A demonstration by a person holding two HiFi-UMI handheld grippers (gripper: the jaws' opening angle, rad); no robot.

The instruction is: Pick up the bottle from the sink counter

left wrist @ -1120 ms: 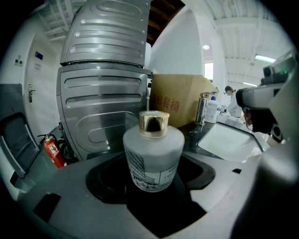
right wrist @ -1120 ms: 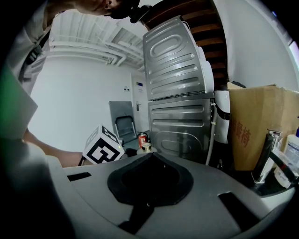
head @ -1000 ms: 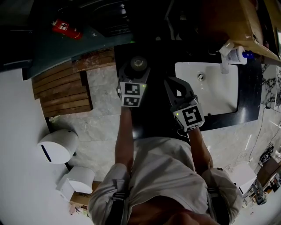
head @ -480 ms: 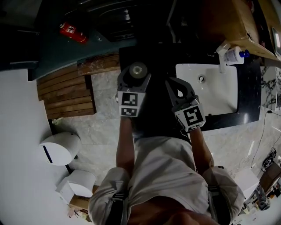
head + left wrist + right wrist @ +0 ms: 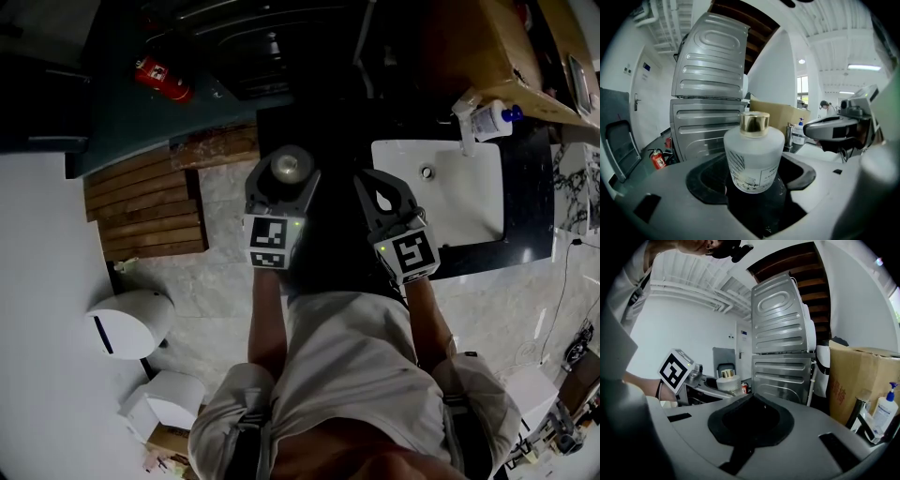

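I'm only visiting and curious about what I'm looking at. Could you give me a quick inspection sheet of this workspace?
Surface: black sink counter with a white basin.
Job's things: frosted bottle with a gold cap, upright.
Clutter: pump bottle at the basin's far edge.
Grippers: left gripper shut on the bottle; right gripper shut, empty.
Cables: thin cable on the floor beside the counter.
Surroundings: fire extinguisher, wooden pallet, white bin.
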